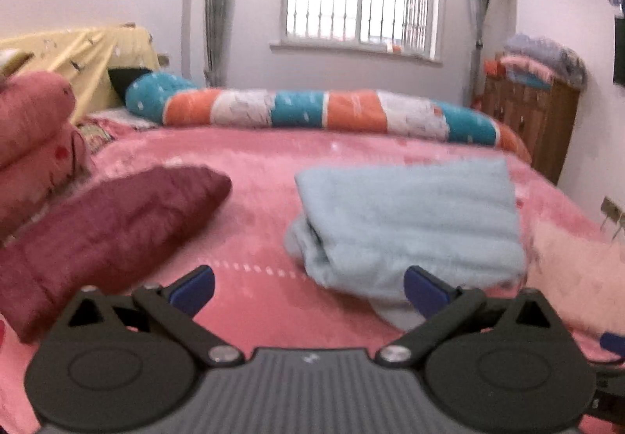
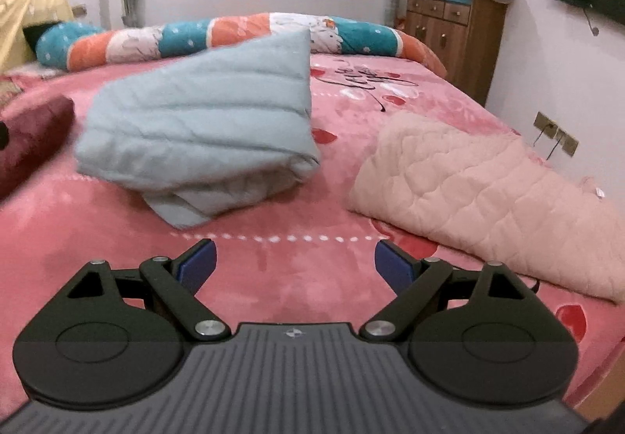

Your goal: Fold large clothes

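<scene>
the right claw (image 2: 295, 262) hangs over the pink bed (image 2: 273, 277), its blue fingertips (image 2: 197, 264) spread wide with nothing between them. beyond the claw, a folded light blue garment (image 2: 203, 121) lies on the bed. a pale pink quilted garment (image 2: 488, 191) lies to the right of the blue one, apart from it, and a dark red garment (image 2: 31, 137) shows at its left. behind the blue garment, a long teal, orange and white bolster (image 2: 195, 35) runs across the bed.

Bare bed (image 2: 273, 270) lies ahead; blue quilt (image 2: 203, 121), pink quilt (image 2: 488, 195) and red quilt (image 1: 105, 234) flank it.
</scene>
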